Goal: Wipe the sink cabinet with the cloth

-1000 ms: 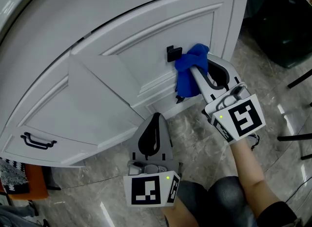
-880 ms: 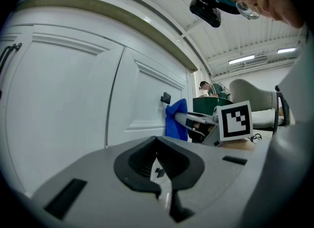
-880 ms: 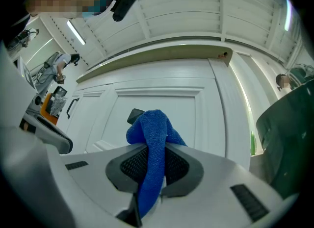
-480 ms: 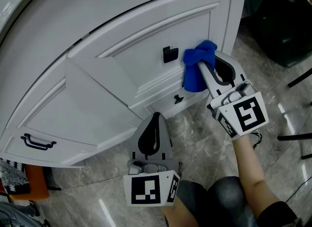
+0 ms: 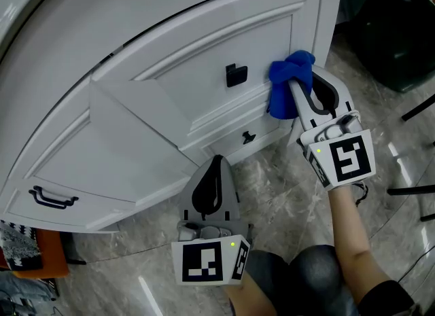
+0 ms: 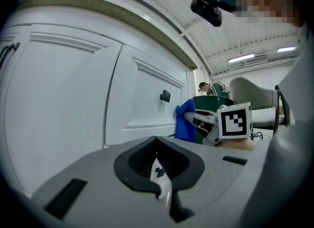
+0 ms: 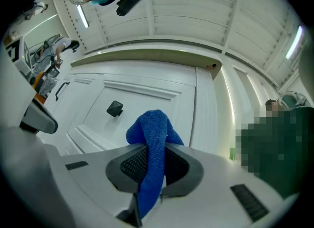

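While the cloth [image 5: 285,89] is clamped between the closed jaws of the right gripper [image 5: 300,96], it is held against the cabinet door [image 5: 197,63], right of the knob [image 5: 236,75]. The left gripper [image 5: 216,168] is kept lower, jaws together with nothing between them.

The white cabinet door [image 5: 197,56] blocks my right gripper [image 5: 298,94] at 11 o'clock, and its black knob [image 5: 236,75] juts out at 9 o'clock from the cloth [image 5: 284,77]. The marble floor [image 5: 272,192] toward my left gripper [image 5: 218,163], at 7 o'clock, lies open; a dark object [image 5: 391,36] stands at 2 o'clock
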`<control>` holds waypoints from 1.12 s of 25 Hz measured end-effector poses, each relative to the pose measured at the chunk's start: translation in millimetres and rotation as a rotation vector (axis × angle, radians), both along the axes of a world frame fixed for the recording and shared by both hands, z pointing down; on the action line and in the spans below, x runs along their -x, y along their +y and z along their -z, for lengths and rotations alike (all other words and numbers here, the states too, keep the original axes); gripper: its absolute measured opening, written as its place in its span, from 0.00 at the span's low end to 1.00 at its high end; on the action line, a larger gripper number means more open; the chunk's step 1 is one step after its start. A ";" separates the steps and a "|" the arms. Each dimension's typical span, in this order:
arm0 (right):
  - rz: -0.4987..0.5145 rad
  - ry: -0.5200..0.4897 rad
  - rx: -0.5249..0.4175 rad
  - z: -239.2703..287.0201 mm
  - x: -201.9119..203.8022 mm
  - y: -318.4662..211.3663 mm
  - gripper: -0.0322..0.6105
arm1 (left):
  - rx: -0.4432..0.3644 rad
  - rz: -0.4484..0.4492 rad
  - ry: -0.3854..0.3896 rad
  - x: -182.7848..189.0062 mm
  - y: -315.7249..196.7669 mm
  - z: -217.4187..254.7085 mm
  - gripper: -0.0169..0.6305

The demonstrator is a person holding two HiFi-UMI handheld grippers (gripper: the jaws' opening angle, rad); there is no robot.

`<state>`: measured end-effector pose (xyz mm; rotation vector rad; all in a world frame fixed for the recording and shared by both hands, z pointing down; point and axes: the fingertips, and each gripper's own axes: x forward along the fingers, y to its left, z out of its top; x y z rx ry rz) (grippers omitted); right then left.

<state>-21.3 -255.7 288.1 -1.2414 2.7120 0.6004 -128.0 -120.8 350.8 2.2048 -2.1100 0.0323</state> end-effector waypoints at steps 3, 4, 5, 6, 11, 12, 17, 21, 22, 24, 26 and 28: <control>-0.032 0.000 -0.013 0.0 -5.3 -2.0 0.14 | 0.001 0.002 0.000 0.4 0.3 0.2 0.03; -0.037 -0.002 -0.011 -0.4 -6.9 -2.7 0.14 | -0.001 0.001 0.001 -0.1 0.5 0.6 0.03; -0.040 -0.005 -0.009 -0.7 -8.3 -3.2 0.14 | -0.003 -0.002 0.002 -0.7 0.7 1.2 0.03; -0.044 -0.006 -0.008 -0.9 -9.6 -3.7 0.14 | -0.005 -0.004 0.002 -1.2 1.0 1.7 0.03; -0.124 -0.037 0.027 -5.1 -27.9 -14.8 0.14 | -0.015 -0.004 0.006 0.5 4.2 5.0 0.03; -0.130 -0.053 0.043 -6.5 -31.7 -17.5 0.14 | -0.018 -0.002 0.008 1.5 5.1 5.7 0.03; -0.137 -0.049 0.046 -6.2 -32.5 -19.8 0.14 | -0.028 0.010 0.015 5.8 8.8 8.9 0.03; -0.070 -0.086 0.039 -2.2 -23.3 4.6 0.14 | -0.039 0.063 0.019 23.4 17.5 11.9 0.03; -0.028 -0.089 0.043 -4.1 -14.4 16.9 0.14 | -0.043 0.093 0.026 31.2 21.6 13.1 0.03; 0.085 -0.111 0.090 -13.5 13.5 42.3 0.14 | -0.054 0.164 0.044 47.0 31.2 17.4 0.03; 0.217 -0.113 0.135 -23.5 52.7 66.9 0.14 | -0.075 0.224 0.052 57.5 40.8 25.7 0.03; 0.340 -0.090 0.143 -25.9 94.7 92.3 0.14 | -0.108 0.251 0.048 62.0 48.7 34.9 0.03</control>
